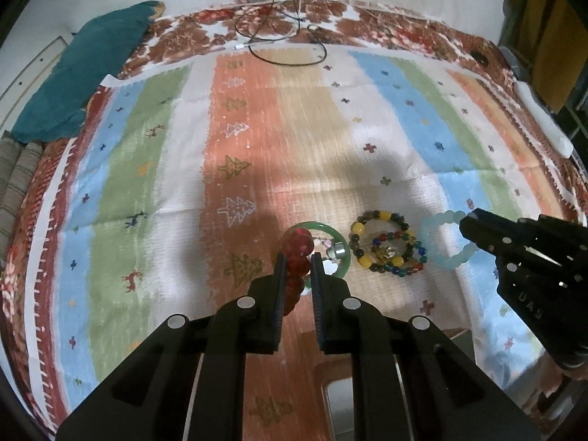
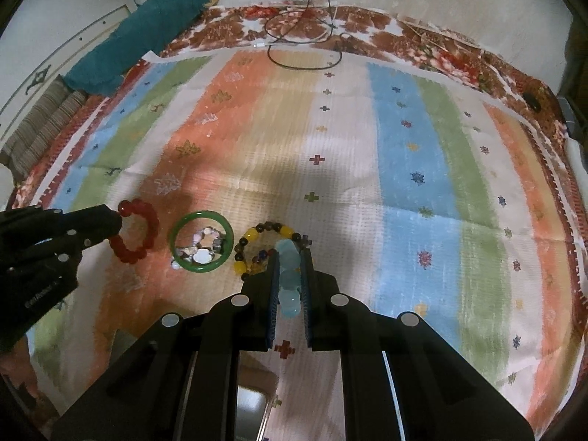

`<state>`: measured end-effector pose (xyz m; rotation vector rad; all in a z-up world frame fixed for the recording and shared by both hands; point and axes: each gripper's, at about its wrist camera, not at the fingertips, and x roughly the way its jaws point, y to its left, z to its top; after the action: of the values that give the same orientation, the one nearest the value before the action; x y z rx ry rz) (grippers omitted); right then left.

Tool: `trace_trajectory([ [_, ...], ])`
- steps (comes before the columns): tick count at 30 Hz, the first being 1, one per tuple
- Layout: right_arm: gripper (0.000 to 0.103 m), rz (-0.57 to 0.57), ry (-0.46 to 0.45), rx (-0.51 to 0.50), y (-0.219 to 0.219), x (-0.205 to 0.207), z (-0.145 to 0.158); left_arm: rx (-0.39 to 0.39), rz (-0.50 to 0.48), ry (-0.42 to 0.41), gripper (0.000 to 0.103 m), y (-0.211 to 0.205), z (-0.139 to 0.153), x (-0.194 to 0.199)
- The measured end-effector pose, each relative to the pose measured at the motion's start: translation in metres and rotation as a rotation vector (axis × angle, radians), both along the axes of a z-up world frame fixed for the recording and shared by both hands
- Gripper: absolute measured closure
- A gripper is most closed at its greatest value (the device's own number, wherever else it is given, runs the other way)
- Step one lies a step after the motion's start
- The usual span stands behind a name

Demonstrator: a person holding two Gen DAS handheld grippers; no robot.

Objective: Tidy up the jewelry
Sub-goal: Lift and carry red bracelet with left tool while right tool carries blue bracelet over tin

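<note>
My left gripper (image 1: 297, 257) is shut on a red bead bracelet (image 1: 297, 253), which also shows in the right wrist view (image 2: 141, 233). My right gripper (image 2: 288, 253) is shut on a pale blue bead bracelet (image 2: 288, 275), which also shows in the left wrist view (image 1: 446, 242). Between them on the striped cloth lie a green bangle (image 2: 201, 242) with a silvery bracelet (image 2: 201, 250) inside it, and a multicolour bead bracelet (image 1: 386, 246) with yellow beads. The left gripper (image 2: 114, 226) shows at the left of the right wrist view, the right gripper (image 1: 468, 226) at the right of the left wrist view.
A striped patterned cloth (image 1: 257, 139) covers the surface. A teal cloth (image 1: 77, 73) lies at the far left corner. A black cable (image 1: 286, 47) loops at the far edge. A white object (image 1: 544, 117) lies at the right edge.
</note>
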<state>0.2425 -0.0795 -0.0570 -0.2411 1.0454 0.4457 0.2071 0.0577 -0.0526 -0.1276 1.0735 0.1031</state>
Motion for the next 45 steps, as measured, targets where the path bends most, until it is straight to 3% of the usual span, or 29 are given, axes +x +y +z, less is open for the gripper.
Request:
trace_trajectory([
  [22,0.091,0.037,-0.086,0.063,-0.012,-0.053,0.037,-0.020,-0.035,-0.135,0.091,-0.025,0.045,-0.062],
  [45,0.091,0.075,-0.101,0.089,-0.025,-0.108,0.044,-0.022,-0.073,-0.180,0.090,-0.050,0.049,-0.119],
])
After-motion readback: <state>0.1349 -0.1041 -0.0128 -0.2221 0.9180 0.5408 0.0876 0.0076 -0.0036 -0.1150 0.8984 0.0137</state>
